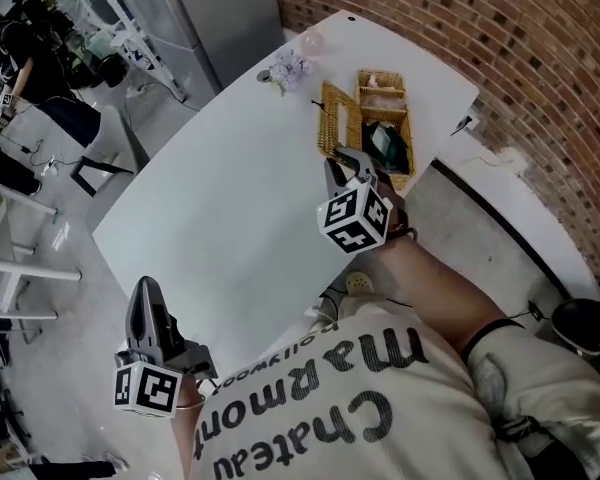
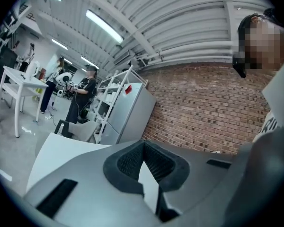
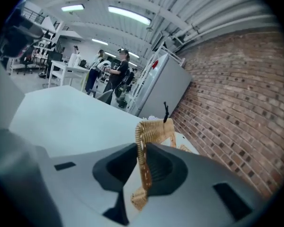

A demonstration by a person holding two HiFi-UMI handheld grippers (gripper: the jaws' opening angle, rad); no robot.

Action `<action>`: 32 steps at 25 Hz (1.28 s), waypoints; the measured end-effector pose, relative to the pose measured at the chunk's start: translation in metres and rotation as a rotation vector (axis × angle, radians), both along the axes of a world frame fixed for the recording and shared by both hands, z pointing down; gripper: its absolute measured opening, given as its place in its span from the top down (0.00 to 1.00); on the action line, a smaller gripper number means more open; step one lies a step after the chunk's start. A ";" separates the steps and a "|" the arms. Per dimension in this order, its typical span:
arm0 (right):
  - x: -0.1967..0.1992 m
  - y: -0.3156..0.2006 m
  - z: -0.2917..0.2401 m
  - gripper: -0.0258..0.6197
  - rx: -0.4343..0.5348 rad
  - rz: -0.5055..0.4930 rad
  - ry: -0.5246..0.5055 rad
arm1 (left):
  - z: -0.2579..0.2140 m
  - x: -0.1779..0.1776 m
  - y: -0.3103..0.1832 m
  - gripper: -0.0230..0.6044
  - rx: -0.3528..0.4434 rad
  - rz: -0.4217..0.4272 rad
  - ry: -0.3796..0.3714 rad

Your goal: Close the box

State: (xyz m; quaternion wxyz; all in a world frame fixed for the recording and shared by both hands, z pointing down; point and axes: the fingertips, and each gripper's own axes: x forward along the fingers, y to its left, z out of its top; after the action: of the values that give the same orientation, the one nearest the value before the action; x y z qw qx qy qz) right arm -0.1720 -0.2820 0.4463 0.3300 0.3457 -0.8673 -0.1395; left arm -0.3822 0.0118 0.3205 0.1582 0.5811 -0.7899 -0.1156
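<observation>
Right tongs, narrowed, pinch the edge of the wicker lid, raised beside the open box at the counter's far right; its compartments hold a dark item and pale bits; left tongs closed, empty.

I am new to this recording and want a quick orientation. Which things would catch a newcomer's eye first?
The woven box lies open near the far right edge of the white table. Its lid stands on edge, pinched between the jaws of the right gripper. The left gripper hangs beside the table's near left edge with its jaws together and nothing in them, and a brick wall stands behind the table.
</observation>
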 end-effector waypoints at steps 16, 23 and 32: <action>0.046 -0.008 -0.022 0.88 -0.208 0.152 -0.355 | -0.001 0.023 -0.031 0.97 -0.015 0.093 -0.012; 0.067 -0.013 -0.025 0.89 -0.269 0.225 -0.448 | -0.001 0.029 -0.038 0.97 -0.017 0.114 -0.012; 0.094 -0.020 -0.022 0.88 -0.346 0.299 -0.603 | 0.003 0.035 -0.048 0.97 -0.024 0.139 -0.009</action>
State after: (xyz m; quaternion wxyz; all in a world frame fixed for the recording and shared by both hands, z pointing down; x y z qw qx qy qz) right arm -0.0780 -0.3025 0.4240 0.1300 0.4331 -0.8762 0.1665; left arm -0.3471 -0.0362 0.3234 0.1692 0.6330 -0.7498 -0.0922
